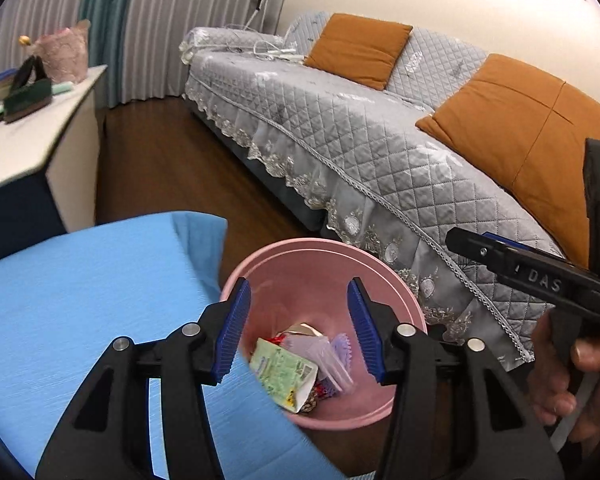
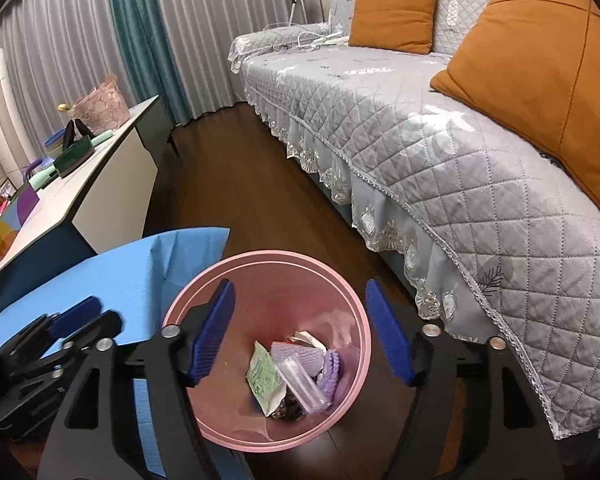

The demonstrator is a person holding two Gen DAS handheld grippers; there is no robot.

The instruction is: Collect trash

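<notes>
Trash (image 2: pixel 296 376) lay binned; both claws, left (image 1: pixel 298 330) and right (image 2: pixel 300 334), hung open and empty; best withdrawn straight upward.

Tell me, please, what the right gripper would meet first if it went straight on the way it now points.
Probably the trash pile at the bottom of the pink bin; the right gripper points into its mouth with jaws open, though depth is unclear.
</notes>
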